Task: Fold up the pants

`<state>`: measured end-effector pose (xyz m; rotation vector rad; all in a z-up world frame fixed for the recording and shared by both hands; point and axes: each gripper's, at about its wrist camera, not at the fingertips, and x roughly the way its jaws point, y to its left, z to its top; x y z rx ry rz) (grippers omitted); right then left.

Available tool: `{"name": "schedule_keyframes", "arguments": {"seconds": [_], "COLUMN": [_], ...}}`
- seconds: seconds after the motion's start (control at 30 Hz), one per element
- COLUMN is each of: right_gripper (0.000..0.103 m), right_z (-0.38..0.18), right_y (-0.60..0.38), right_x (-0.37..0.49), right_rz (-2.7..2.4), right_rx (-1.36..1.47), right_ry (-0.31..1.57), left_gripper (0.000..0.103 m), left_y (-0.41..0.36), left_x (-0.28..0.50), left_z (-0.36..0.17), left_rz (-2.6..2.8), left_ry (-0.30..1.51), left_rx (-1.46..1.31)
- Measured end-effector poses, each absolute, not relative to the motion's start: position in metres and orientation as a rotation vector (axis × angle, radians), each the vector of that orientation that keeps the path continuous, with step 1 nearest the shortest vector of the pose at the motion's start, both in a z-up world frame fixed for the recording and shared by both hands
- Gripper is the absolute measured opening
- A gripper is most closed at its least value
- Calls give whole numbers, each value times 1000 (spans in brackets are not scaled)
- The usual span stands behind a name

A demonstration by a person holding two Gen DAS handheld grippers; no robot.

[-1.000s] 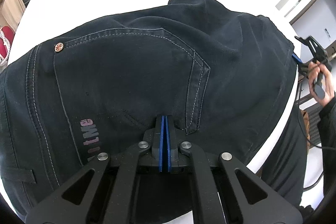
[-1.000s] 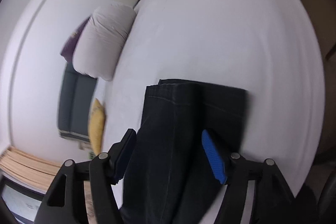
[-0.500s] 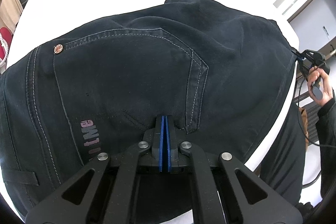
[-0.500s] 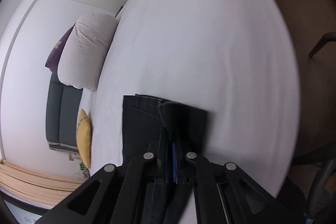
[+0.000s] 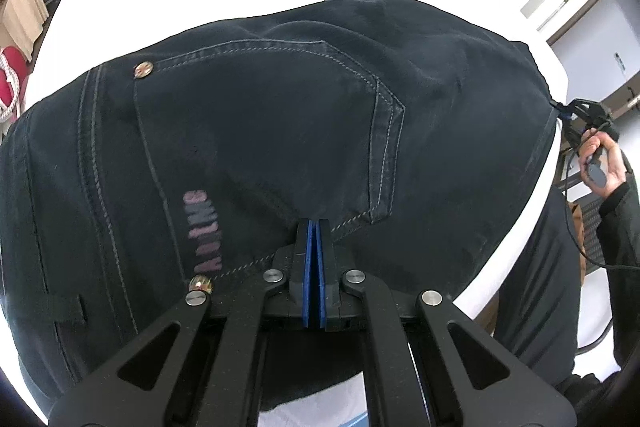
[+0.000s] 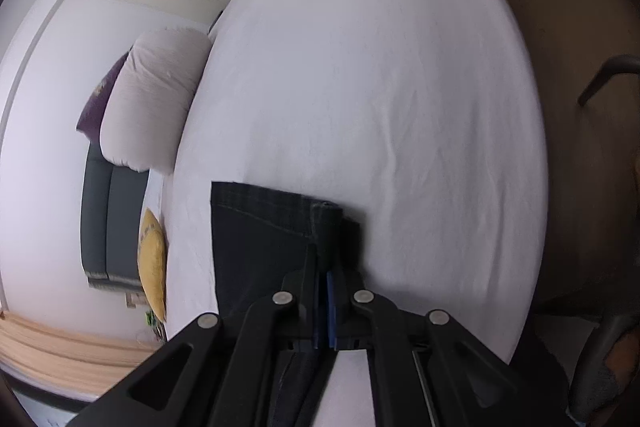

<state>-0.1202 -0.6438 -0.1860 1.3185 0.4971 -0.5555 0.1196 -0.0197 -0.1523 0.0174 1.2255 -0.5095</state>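
Dark denim pants (image 5: 260,131) lie on a white bed, seat side up, with a back pocket and a pink logo showing. My left gripper (image 5: 314,227) is shut on the pants at the lower pocket seam near the waistband. In the right wrist view the leg hem (image 6: 264,227) lies flat on the sheet. My right gripper (image 6: 326,263) is shut on the hem's right edge, where the cloth stands up in a small fold. The right gripper also shows in the left wrist view (image 5: 568,113) at the pants' far right end.
The white bed sheet (image 6: 380,87) stretches ahead of the hem. A pale pillow (image 6: 152,103) and a purple one lie at the far left. A grey sofa with a yellow cushion (image 6: 152,259) stands beside the bed. The bed edge (image 5: 532,195) runs along the right.
My right gripper closed from open onto the hem edge and lifted it into a small fold. My left gripper stayed shut on the pants, which shifted slightly.
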Motion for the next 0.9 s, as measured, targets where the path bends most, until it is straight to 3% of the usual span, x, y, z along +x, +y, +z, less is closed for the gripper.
{"name": "schedule_keyframes", "arguments": {"seconds": [0.07, 0.13, 0.17, 0.2, 0.27, 0.43, 0.63, 0.9], "right_gripper": [3, 11, 18, 39, 51, 51, 45, 41], "right_z": [-184, -173, -167, -156, -128, -103, -130, -154], "right_y": [-646, -646, -644, -639, -617, -506, -379, -348], "right_x": [-123, -134, -140, -147, -159, -142, -122, -116], "right_rz": [-518, -494, -515, -559, -615, -191, 121, 137], "right_rx": [1320, 1308, 1284, 1236, 1131, 1088, 1198, 1270], "right_ry": [499, 494, 497, 510, 529, 665, 840, 955], "left_gripper": [1, 1, 1, 1, 1, 1, 2, 2], "left_y": [-15, -7, -4, 0, 4, 16, 18, 28], "left_x": [114, 107, 103, 100, 96, 90, 86, 82], "left_z": [-152, -151, -150, -149, -149, -150, -149, -150], "left_rz": [-508, -510, -508, -504, -498, -495, -499, -501], "left_ry": [1216, 1205, 1200, 1192, 1184, 1175, 1163, 1152], "left_rx": [7, -18, -25, -37, -56, -114, -94, -121]}}
